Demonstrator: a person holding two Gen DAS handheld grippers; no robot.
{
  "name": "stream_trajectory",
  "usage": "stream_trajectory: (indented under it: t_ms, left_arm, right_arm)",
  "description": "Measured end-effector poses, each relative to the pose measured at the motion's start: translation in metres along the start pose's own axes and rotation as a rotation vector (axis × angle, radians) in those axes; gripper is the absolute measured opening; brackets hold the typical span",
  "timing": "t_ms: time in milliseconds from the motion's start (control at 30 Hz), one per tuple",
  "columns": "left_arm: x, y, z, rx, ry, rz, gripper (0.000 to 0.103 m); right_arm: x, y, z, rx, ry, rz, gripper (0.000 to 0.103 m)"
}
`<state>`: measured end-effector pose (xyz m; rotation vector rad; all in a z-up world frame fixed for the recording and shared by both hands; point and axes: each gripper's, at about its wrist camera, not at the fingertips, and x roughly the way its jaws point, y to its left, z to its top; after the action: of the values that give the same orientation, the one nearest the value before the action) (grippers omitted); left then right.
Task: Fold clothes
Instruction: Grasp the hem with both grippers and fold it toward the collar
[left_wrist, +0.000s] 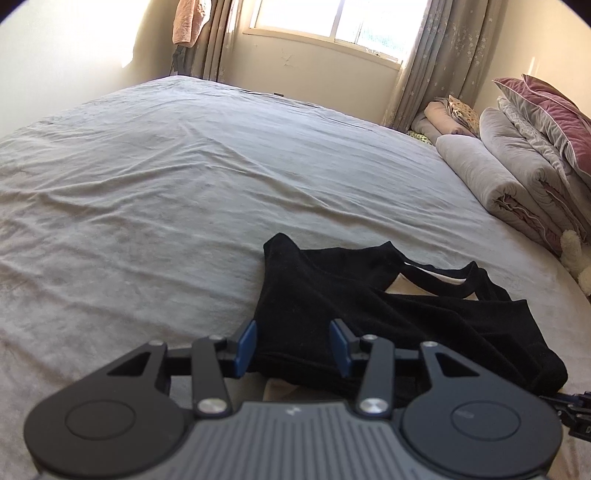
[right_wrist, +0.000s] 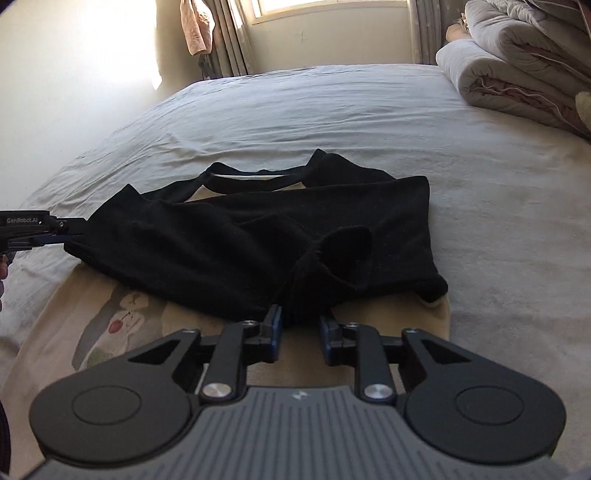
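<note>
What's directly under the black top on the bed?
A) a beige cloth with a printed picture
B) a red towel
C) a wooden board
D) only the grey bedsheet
A: in the right wrist view the black top lies on a beige cloth with a printed picture, which is spread over the grey bedsheet.

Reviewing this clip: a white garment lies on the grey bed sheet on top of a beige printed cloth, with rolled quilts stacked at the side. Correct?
Not quite: the garment is black, not white, as the right wrist view shows. It does lie on the beige printed cloth on the grey bed sheet, with rolled quilts alongside.
</note>
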<state>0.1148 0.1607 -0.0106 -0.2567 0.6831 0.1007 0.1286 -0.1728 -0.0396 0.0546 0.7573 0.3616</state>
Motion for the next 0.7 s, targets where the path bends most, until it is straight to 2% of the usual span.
stream_trajectory:
  t_ms: [67, 167, 300, 367, 433, 600, 633, 667, 700]
  left_arm:
    - [0.0, 0.002, 0.0, -0.001, -0.003, 0.009, 0.044]
    - [0.001, 0.006, 0.001, -0.013, -0.007, 0.022, 0.044]
    - [0.002, 0.01, 0.002, -0.036, -0.007, 0.023, 0.044]
    - [0.002, 0.009, 0.002, -0.029, -0.007, 0.025, 0.044]
    - [0.003, 0.008, 0.002, -0.024, -0.007, 0.026, 0.044]
    - [0.006, 0.008, 0.0, -0.024, -0.006, 0.029, 0.044]
    - [0.007, 0.009, 0.001, -0.025, -0.007, 0.03, 0.044]
    - [0.007, 0.01, 0.001, -0.028, -0.009, 0.031, 0.044]
    - [0.008, 0.01, 0.001, -0.032, -0.011, 0.031, 0.044]
  right_arm:
    - [-0.013, -0.006, 0.005, 0.008, -0.018, 0.008, 0.045]
    - [-0.025, -0.016, 0.014, 0.037, -0.069, 0.017, 0.046]
    - [-0.018, -0.037, 0.03, 0.107, -0.109, -0.014, 0.046]
    - [-0.013, -0.044, 0.038, 0.134, -0.121, 0.001, 0.046]
    - [-0.004, -0.048, 0.046, 0.136, -0.11, 0.019, 0.046]
    - [0.031, -0.038, 0.043, 0.013, -0.034, -0.042, 0.045]
    - [0.037, -0.034, 0.04, -0.023, -0.021, -0.061, 0.042]
    - [0.039, -0.028, 0.035, -0.07, -0.029, -0.087, 0.027]
    - [0.041, -0.023, 0.029, -0.117, -0.037, -0.113, 0.018]
